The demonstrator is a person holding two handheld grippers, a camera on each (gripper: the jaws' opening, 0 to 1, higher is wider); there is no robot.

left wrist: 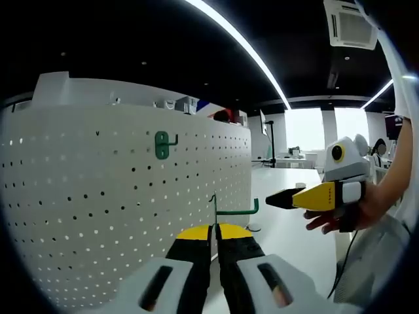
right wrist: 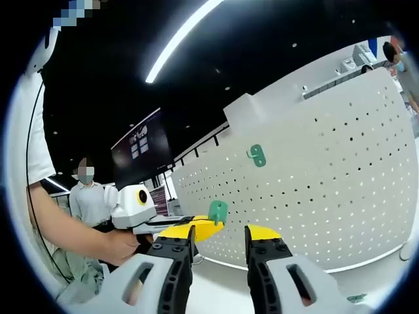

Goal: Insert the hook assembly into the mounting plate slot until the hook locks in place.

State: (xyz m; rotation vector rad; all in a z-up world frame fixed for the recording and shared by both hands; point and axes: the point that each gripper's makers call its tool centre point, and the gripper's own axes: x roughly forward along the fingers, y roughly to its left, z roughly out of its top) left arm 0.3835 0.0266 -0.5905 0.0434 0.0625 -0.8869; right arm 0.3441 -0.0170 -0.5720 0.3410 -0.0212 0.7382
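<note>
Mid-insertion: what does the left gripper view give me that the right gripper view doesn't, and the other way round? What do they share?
Left gripper view: the held hook seen side-on, with its thin stem pinched in the left gripper. The right gripper is off to the side in a hand.
Right gripper view: the held hook's green plate seen face-on, the right gripper's own jaws standing open, and a person behind.
Both: the white pegboard with a mounted green hook on it.

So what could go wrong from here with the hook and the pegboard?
1. The left claw pinches the green hook only by its thin edge, so it may twist or slip when pressed in.
2. The pegboard has many identical holes, so it could go into the wrong holes.
</note>
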